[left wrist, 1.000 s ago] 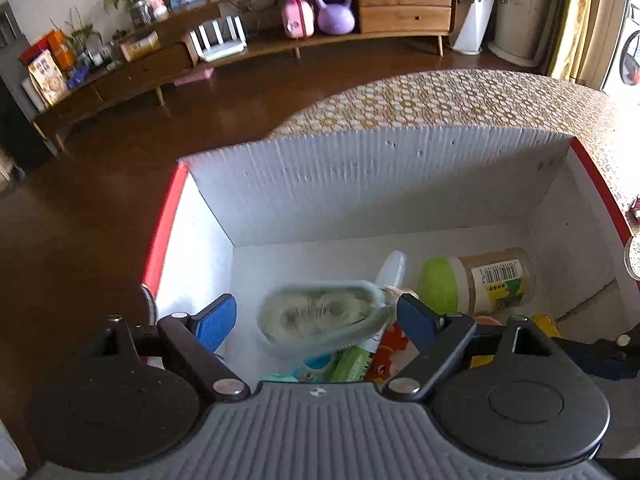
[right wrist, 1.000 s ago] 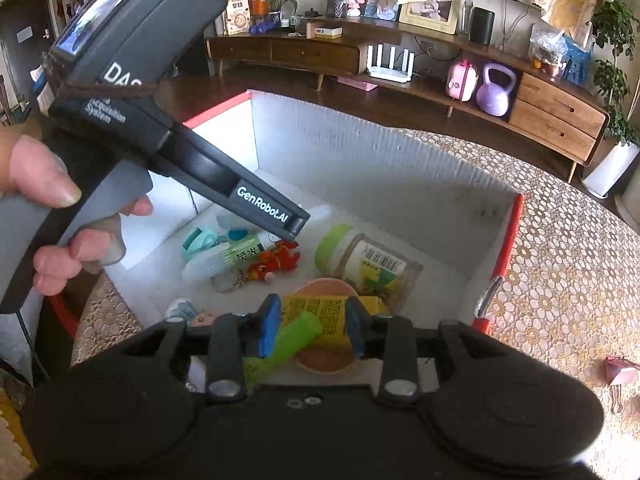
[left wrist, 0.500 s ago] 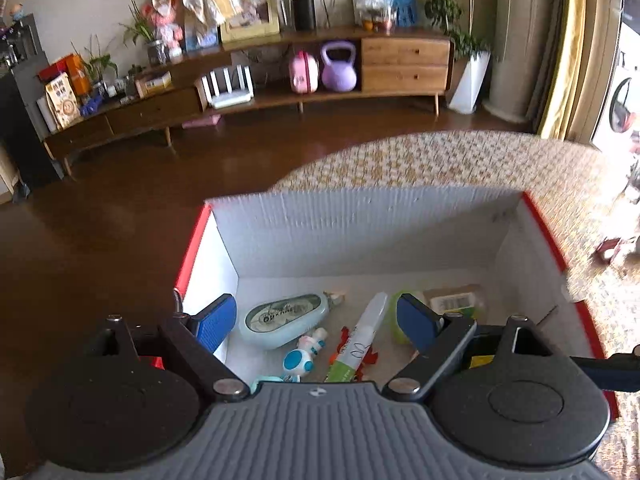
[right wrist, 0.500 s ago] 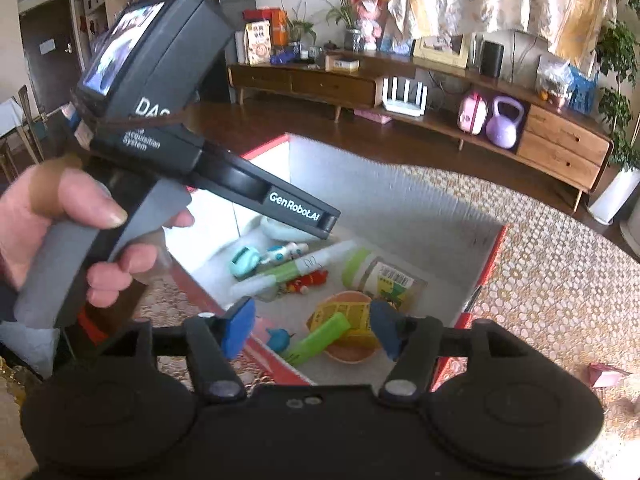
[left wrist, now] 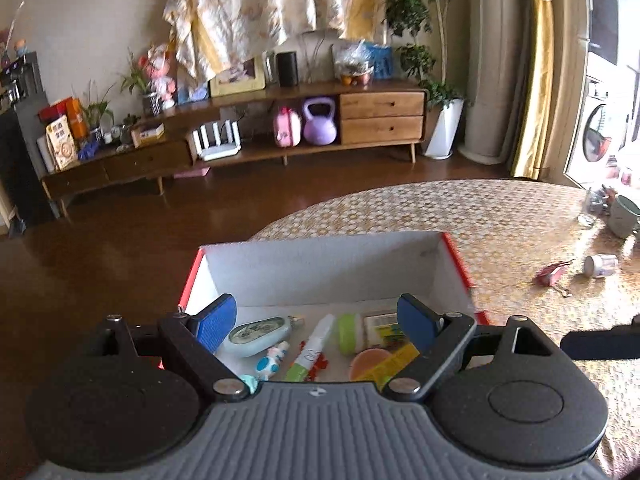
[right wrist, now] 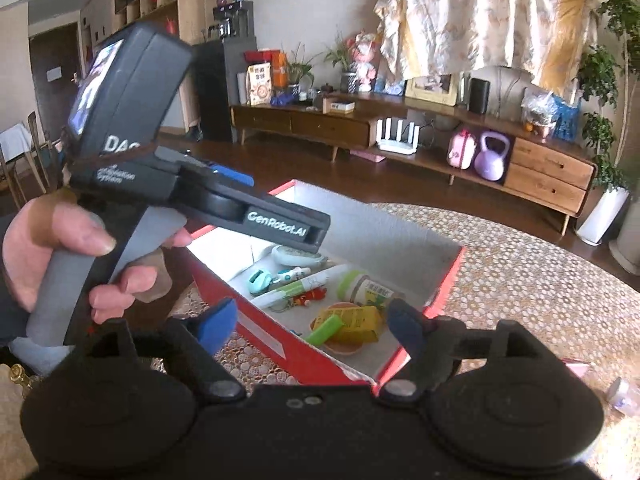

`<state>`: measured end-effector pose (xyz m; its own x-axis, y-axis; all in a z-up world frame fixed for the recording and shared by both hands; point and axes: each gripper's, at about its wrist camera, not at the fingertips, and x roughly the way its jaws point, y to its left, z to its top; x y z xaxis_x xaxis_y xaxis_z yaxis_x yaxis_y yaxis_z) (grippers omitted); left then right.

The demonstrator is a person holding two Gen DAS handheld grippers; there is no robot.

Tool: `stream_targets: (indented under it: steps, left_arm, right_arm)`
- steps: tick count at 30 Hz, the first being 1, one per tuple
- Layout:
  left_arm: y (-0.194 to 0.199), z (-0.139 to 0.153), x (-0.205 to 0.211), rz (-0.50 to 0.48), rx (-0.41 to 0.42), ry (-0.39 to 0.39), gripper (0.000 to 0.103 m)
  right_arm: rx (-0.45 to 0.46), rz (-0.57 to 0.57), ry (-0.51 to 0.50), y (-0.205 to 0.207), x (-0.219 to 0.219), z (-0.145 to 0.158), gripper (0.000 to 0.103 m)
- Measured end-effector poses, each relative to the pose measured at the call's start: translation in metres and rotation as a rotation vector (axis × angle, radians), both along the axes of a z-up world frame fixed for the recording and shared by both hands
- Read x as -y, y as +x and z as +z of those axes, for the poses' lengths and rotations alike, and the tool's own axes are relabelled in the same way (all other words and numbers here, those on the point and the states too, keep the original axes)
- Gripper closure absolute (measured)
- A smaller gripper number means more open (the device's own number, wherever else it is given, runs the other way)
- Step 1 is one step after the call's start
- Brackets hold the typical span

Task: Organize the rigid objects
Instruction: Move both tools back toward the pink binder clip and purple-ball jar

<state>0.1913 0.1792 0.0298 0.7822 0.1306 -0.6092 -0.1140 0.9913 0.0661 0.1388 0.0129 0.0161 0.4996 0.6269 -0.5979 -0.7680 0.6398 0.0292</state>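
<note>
Right wrist view: both drops look done (right gripper (right wrist: 310,330) jaws just opened, left gripper (left wrist: 316,322) wide, both empty) above the box (right wrist: 444,284); next, fetch the small jar (left wrist: 599,266).

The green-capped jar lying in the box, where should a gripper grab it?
Probably across the middle of the jar, on its labelled round body, coming down from above. It lies on its side on the floor of the box, so its curved sides face the pads there. The cap end is narrower, and the yellow packet crowds the near side.

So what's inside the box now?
In the box: tape dispenser, marker, jar, yellow packet on an orange dish, green tube. Near corner hidden.
</note>
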Motion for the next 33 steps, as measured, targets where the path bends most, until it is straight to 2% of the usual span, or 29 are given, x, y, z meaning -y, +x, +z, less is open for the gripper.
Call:
stream_targets:
  steps: [7,12,15,18,25,30,33]
  left_arm:
    - [-0.021,0.009,0.034,-0.037,0.044,-0.009,0.013]
    - [-0.031,0.01,0.057,-0.042,0.076,-0.032,0.012]
    - [-0.034,0.008,0.071,-0.039,0.089,-0.051,0.008]
    - [-0.041,0.001,0.09,-0.029,0.124,-0.056,0.008]
    - [-0.038,-0.011,0.133,-0.033,0.147,-0.066,0.008]
    - [-0.026,-0.021,0.172,-0.095,0.142,-0.035,0.008]
    - [-0.014,-0.028,0.196,-0.138,0.126,-0.048,0.008]
  right_arm:
    - [0.012,-0.043,0.041,-0.012,0.038,0.006,0.009]
    - [-0.014,-0.092,0.091,-0.009,0.074,0.002,0.002]
    - [-0.017,-0.121,0.105,-0.006,0.097,-0.001,0.001]
    - [-0.029,-0.165,0.113,0.0,0.117,-0.005,0.001]
    - [-0.046,-0.26,0.124,0.011,0.173,-0.02,0.001]
    - [-0.062,-0.346,0.11,0.024,0.213,-0.034,0.001]
    - [-0.067,-0.387,0.106,0.035,0.233,-0.039,0.001]
